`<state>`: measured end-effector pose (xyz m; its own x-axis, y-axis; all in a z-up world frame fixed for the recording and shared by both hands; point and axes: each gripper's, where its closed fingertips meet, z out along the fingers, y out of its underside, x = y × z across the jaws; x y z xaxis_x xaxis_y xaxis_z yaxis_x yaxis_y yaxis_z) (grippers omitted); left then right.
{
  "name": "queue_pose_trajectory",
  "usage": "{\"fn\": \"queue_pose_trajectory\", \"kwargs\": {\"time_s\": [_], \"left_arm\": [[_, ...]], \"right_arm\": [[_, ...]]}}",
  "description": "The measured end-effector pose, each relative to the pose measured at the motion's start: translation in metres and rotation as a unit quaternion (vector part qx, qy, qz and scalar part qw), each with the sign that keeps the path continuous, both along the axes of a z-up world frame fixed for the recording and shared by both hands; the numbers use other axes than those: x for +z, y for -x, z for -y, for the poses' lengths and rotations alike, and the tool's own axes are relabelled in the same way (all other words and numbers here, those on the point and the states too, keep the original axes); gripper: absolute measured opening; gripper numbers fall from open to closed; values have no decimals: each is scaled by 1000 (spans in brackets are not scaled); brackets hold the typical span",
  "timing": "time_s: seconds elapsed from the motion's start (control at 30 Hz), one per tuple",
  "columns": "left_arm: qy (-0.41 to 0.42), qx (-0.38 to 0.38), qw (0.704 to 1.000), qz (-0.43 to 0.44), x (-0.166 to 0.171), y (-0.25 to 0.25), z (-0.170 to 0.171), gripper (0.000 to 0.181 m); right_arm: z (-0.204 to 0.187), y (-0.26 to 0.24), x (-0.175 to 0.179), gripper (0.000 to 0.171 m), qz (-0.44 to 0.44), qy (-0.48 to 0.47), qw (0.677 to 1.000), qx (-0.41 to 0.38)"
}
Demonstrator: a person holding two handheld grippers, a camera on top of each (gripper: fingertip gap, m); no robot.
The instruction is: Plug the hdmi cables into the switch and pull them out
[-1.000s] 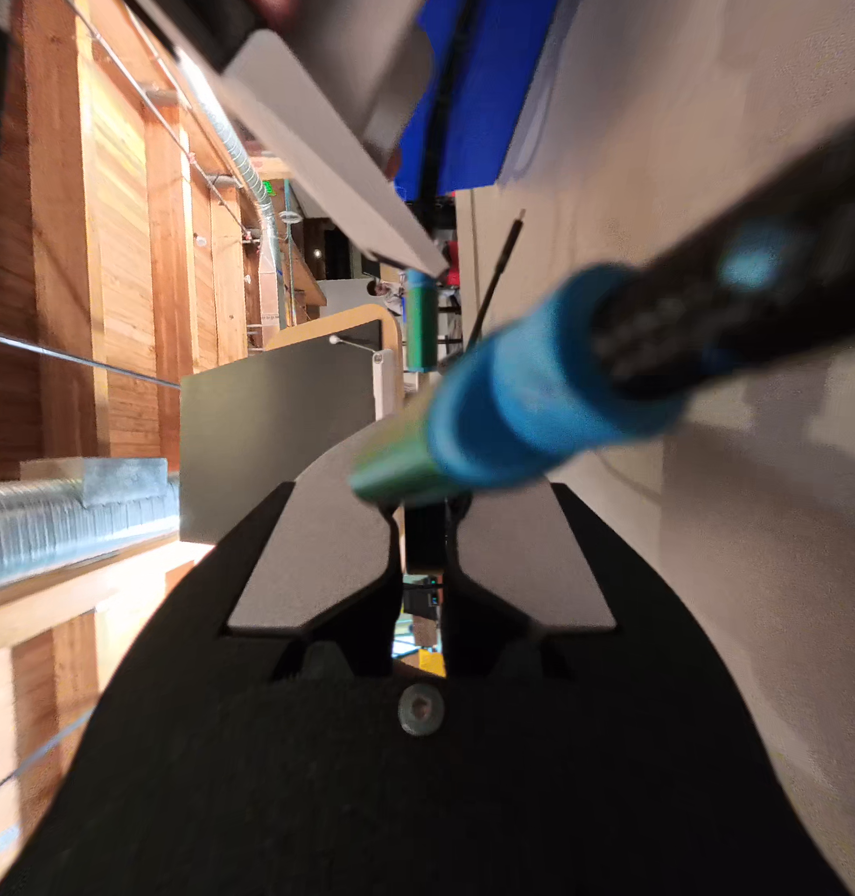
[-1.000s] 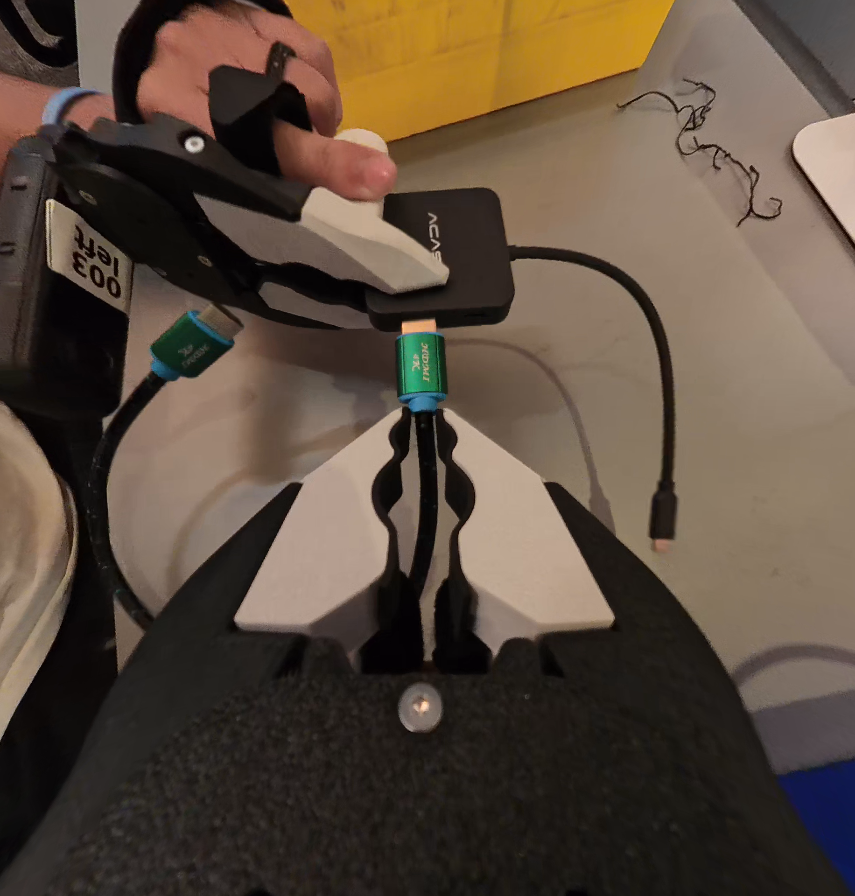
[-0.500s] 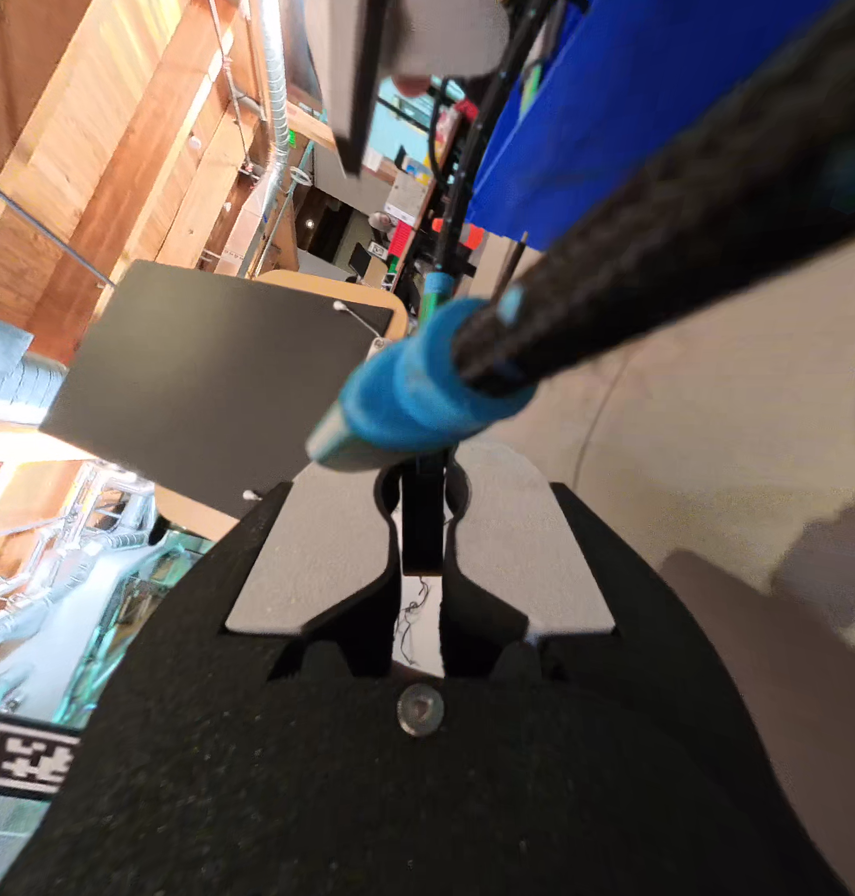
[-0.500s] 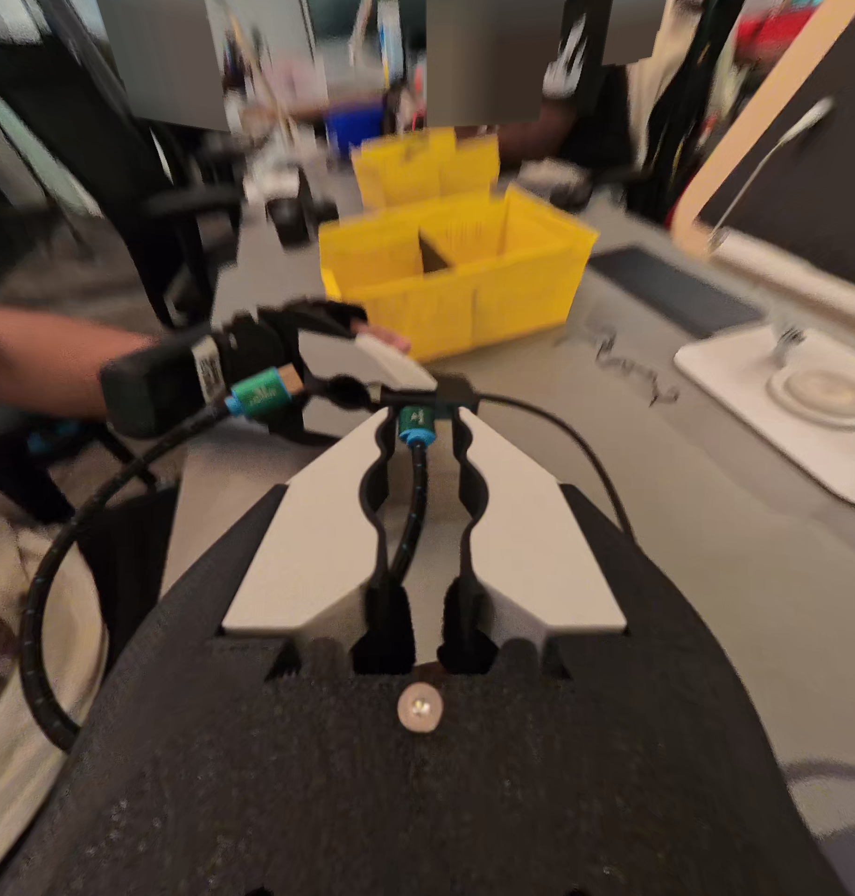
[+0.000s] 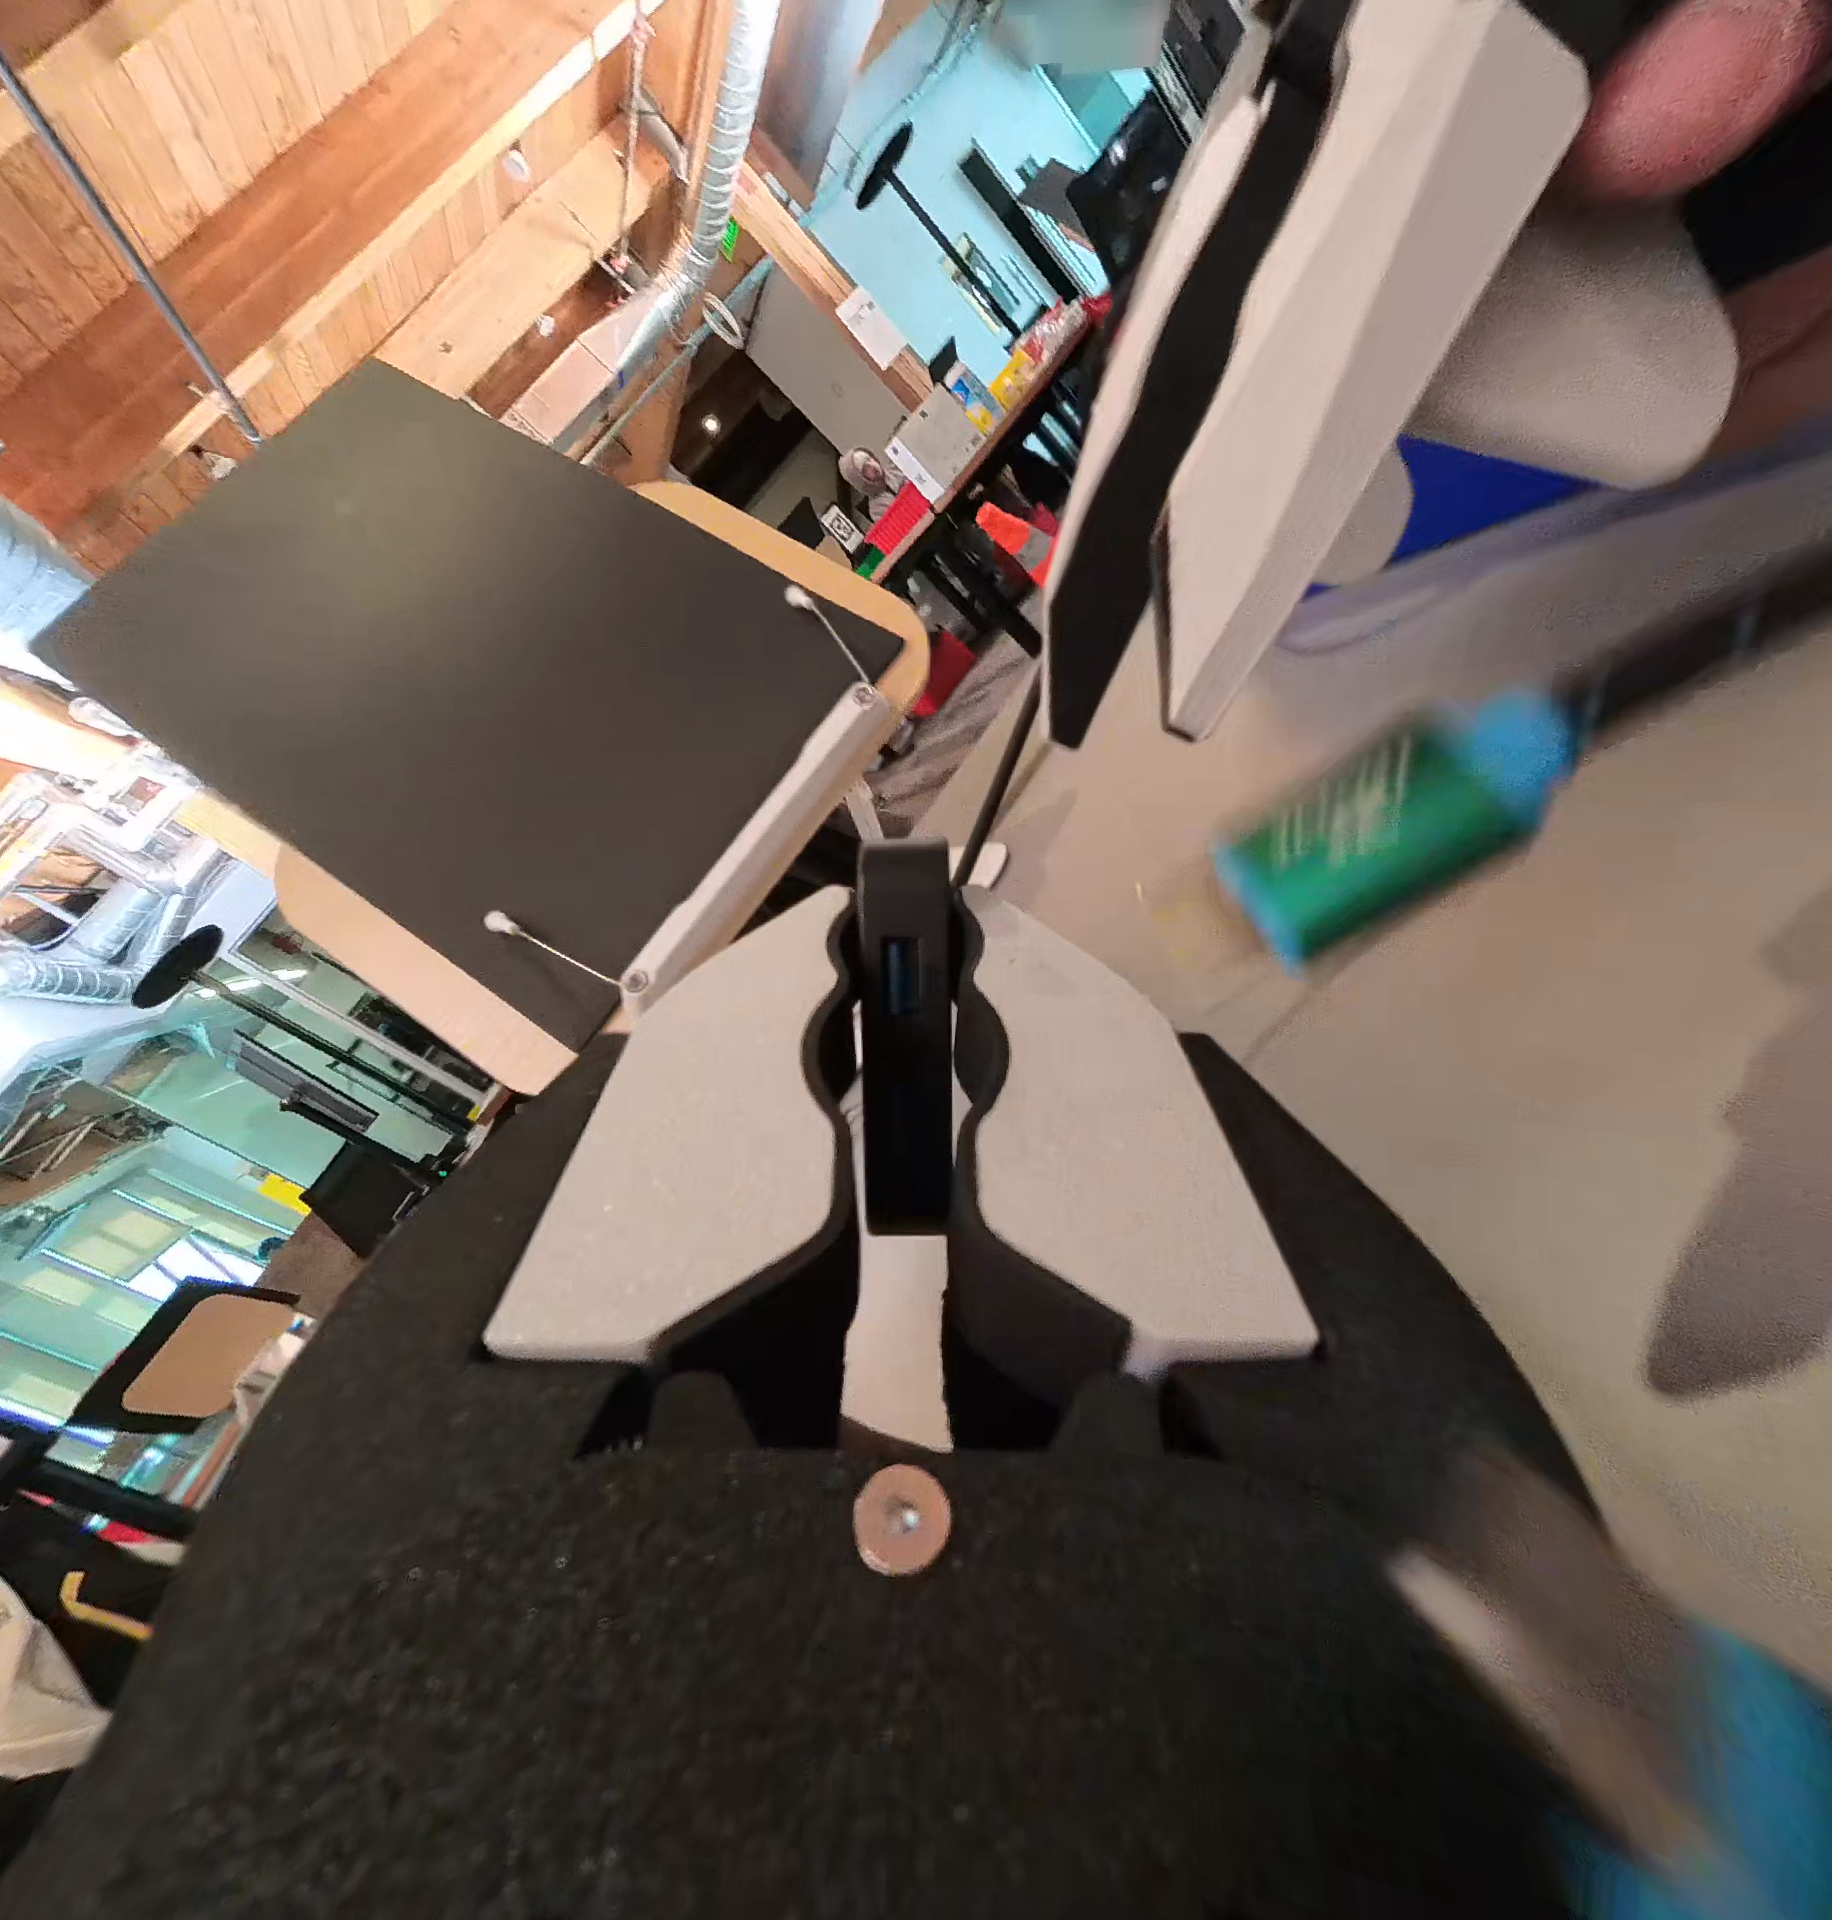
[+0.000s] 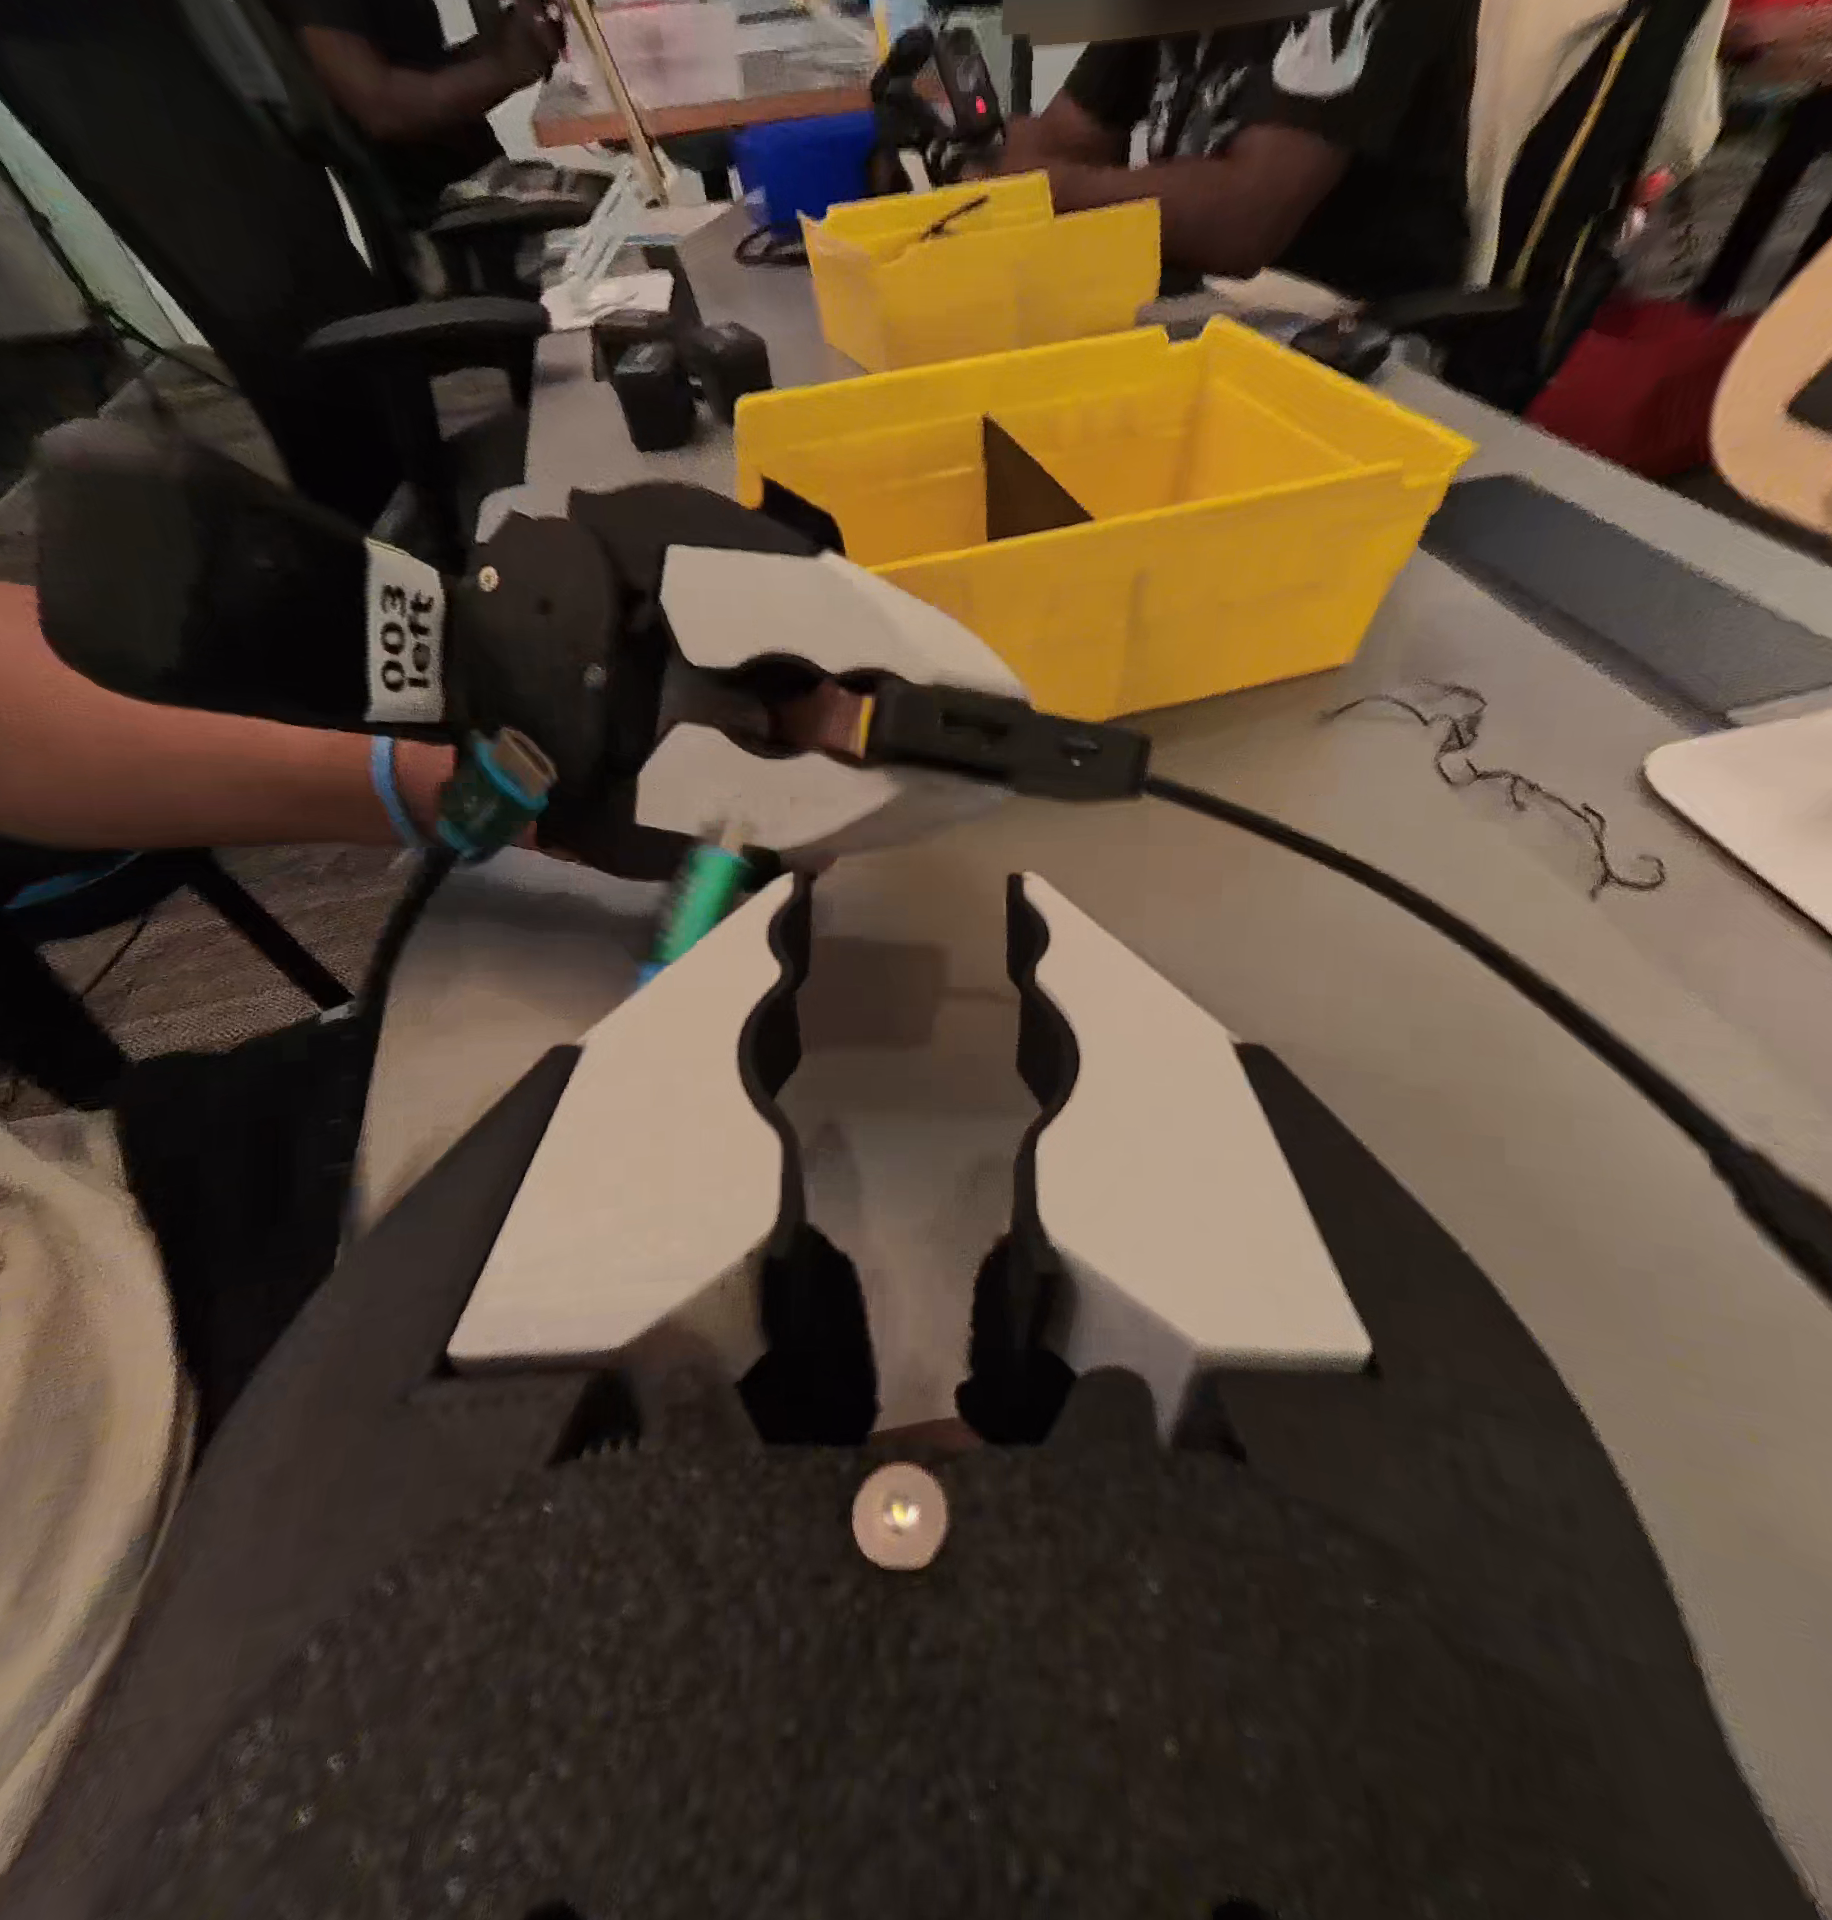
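Two grippers were in play above the grey counter (image 6: pixel 1307 1039). The left gripper (image 5: pixel 904 914) was clenched on the black switch (image 5: pixel 901 1039), which sat edge-on between its pale fingers (image 5: pixel 704 1132) with a blue port facing the camera; in the right wrist view the same left gripper (image 6: pixel 953 727) held that switch (image 6: pixel 995 732) off the counter, level and pointing right, in front of a yellow bin (image 6: pixel 1099 520). A black lead (image 6: pixel 1514 997) ran from the switch's far end and curved toward the lower right. The right gripper (image 6: pixel 907 904) was released, its fingers (image 6: pixel 663 1143) spread with nothing between them. One green hdmi plug (image 6: pixel 699 899) with a blue collar lay blurred just beside the left fingertip of the right gripper, below the switch and not plugged in; the left wrist view showed it (image 5: pixel 1379 831) in the air to the right of the switch, its braided black cable (image 5: pixel 1743 634) trailing up and right. A second green plug (image 6: pixel 491 795) hung by the wrist of the person's left arm, also free of the switch. A tangle of black thread (image 6: pixel 1514 790) lay on the counter to the right.
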<state>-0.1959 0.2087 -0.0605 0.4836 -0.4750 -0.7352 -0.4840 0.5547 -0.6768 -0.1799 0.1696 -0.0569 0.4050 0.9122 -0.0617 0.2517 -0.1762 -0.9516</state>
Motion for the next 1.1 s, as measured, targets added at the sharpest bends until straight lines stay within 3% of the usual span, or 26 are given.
{"fn": "queue_pose_trajectory", "kwargs": {"time_s": [0.13,0.27,0.37,0.43,0.53,0.57,0.67,0.73,0.87,1.1], "left_arm": [[19,11,999,-33,-20,8,-10,13],[36,15,998,-41,-26,13,-17,14],[36,10,998,-51,-27,11,-14,14],[35,3,998,-58,-28,11,-12,13],[33,-2,998,-59,-27,12,-11,14],[35,-3,998,-61,-27,12,-11,13],[29,-7,998,-58,-23,11,-9,13],[24,-13,998,-51,-18,10,-6,13],[35,-21,998,-39,-17,12,-4,13],[47,-20,998,-31,-17,13,-6,13]], "right_arm": [[-24,-18,-25,37,72,-22,995,-64],[-32,-44,-9,38,75,-18,991,-114],[-10,-44,-12,38,55,-11,987,-153],[27,-23,-33,38,43,11,989,-143],[60,-9,-68,31,99,-40,979,-173],[65,-4,-75,23,113,-53,978,-167],[78,5,-90,26,150,-28,982,-115],[81,-8,-88,26,137,-19,985,-104],[84,-58,-113,31,202,12,975,-93],[78,-1,-70,33,71,25,989,-127]]}}
